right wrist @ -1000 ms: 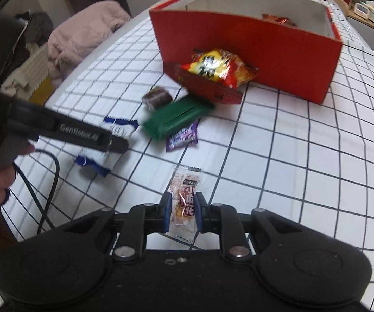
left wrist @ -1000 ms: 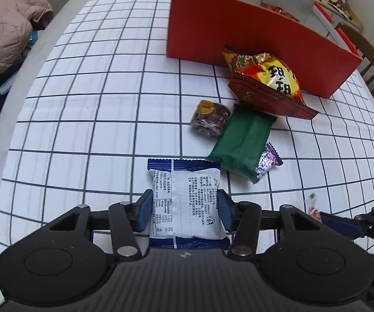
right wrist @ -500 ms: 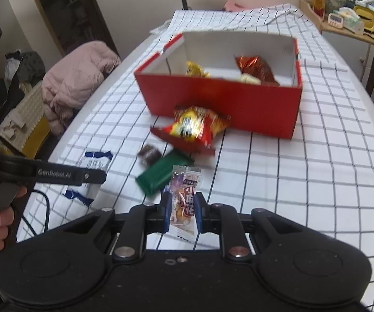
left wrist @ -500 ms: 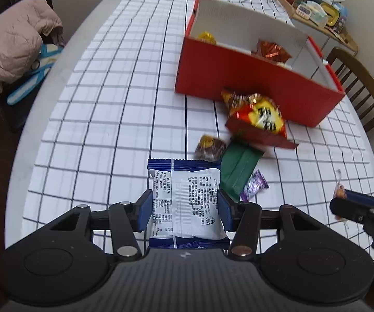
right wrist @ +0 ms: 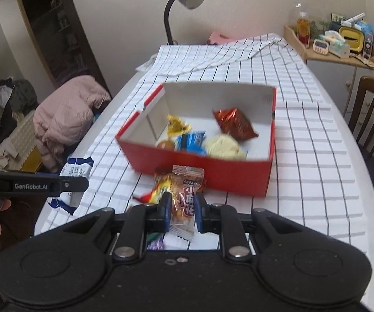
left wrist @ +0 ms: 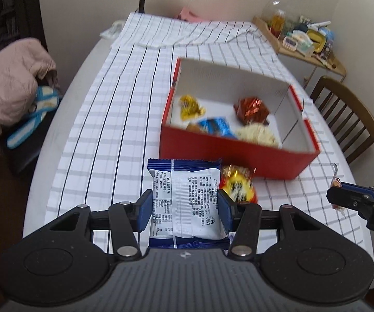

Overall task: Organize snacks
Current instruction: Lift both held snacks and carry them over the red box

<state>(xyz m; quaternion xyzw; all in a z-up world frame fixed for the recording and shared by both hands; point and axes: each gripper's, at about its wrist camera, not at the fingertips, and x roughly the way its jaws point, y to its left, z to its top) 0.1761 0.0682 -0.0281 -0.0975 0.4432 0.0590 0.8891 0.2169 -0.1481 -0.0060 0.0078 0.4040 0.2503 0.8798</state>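
both grippers have lifted well off the checked tablecloth (left wrist: 124,109) since the earlier frames, and the open red cardboard box (left wrist: 228,153), seen mostly from its side wall before, now shows its white inside from above.

at the bottom centre of the left wrist view, the left gripper (left wrist: 184,209) pinches a white and blue snack packet (left wrist: 187,202) by its two side edges, blue pads pressed against it, the packet flat and pointing up the frame. at the bottom centre of the right wrist view, the right gripper (right wrist: 182,212) is pressed together on a small clear candy wrapper with red lettering (right wrist: 185,200), which stands upright between the pads.

the box sits in the middle of both views, beyond the held snacks. inside it lie a yellow wrapped sweet (right wrist: 176,126), a blue packet (right wrist: 190,140), a shiny red-brown foil packet (right wrist: 235,126) and a pale cream lump (right wrist: 224,149), all blurred. a yellow and red crisp bag (left wrist: 237,184) lies on the cloth just in front of the box's near wall, partly hidden behind the left gripper's packet.
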